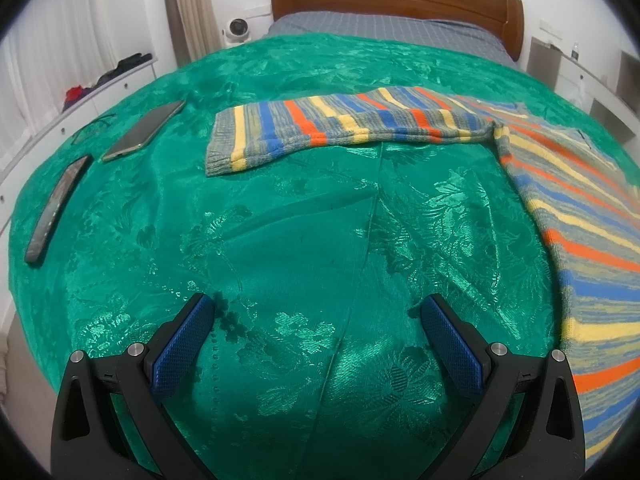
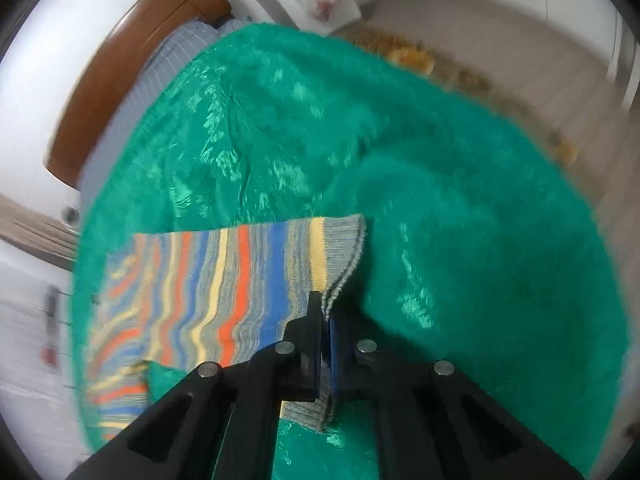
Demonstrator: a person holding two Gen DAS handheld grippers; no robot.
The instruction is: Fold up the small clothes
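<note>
Right wrist – right gripper [image 2: 325, 312] pinching striped sweater [image 2: 224, 280] cuff (blurred); left gripper [image 1: 316, 308] spread

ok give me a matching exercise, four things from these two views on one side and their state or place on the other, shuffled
Things:
1. left hand-held gripper
2. right hand-held gripper
3. striped sweater sleeve
4. phone

States or places:
A. lying flat across the green bedspread, stretched out toward the left
B. shut on the ribbed cuff of the sweater
C. open, nothing between its fingers
D. lying near the left edge of the bed, beside a dark remote

Pairs: 1-C, 2-B, 3-A, 4-D
</note>
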